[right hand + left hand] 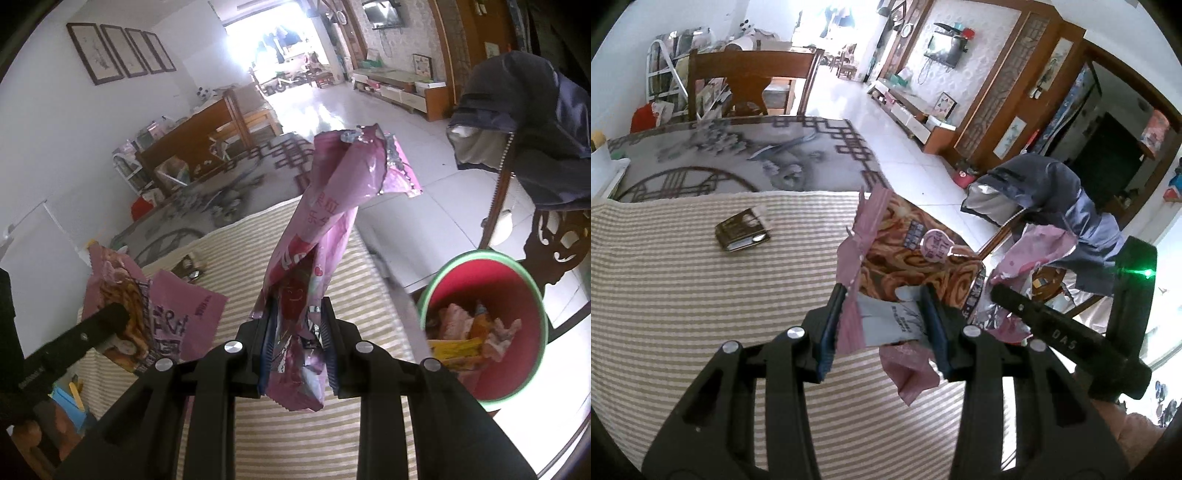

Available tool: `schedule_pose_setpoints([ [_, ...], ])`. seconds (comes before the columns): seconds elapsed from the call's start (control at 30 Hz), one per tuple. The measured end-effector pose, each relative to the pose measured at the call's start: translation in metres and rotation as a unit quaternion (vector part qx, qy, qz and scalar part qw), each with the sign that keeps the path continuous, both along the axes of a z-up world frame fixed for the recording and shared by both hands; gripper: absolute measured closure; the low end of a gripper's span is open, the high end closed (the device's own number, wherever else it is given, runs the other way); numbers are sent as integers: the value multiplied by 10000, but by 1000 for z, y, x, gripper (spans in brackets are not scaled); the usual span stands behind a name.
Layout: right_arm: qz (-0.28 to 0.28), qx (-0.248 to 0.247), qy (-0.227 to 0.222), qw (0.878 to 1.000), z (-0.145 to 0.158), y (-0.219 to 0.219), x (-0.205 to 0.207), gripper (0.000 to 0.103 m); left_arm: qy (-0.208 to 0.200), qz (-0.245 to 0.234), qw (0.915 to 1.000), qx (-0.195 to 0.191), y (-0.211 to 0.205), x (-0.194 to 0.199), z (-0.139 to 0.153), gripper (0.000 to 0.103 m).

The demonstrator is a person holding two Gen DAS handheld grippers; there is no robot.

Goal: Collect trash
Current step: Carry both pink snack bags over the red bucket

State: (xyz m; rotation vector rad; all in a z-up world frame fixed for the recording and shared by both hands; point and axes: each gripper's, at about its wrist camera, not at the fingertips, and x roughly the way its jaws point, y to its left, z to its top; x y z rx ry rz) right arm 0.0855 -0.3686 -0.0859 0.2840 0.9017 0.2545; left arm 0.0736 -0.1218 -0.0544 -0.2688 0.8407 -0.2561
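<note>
Left gripper (882, 314), fingers part-open, clamped on a snack bag (908, 251) over the striped desk (701, 295) at its right edge; right gripper (297, 325), fingers nearly closed, pinching a pink wrapper (325, 221) upright near the red bin (491, 295) off that edge.

Wrist views downward (shared striped cloth (701, 295))

A home's living room: framed pictures (120, 53) on the wall, a wall-mounted television (380, 13), a low TV cabinet (399, 90), a patterned rug (738, 158) and wooden chairs (750, 79).
</note>
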Motion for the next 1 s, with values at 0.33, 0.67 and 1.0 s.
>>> schedule_pose_setpoints([
  [0.33, 5, -45, 0, 10000, -1, -38, 6, 79, -13, -33, 10000, -56, -42, 11, 2, 63],
  [0.67, -182, -94, 63, 9998, 1, -78, 8, 79, 4, -177, 9998, -40, -80, 23, 5, 63],
  [1.0, -504, -537, -183, 9971, 11, -127, 9, 78, -19, -391, 9991, -158, -119, 39, 8, 63],
])
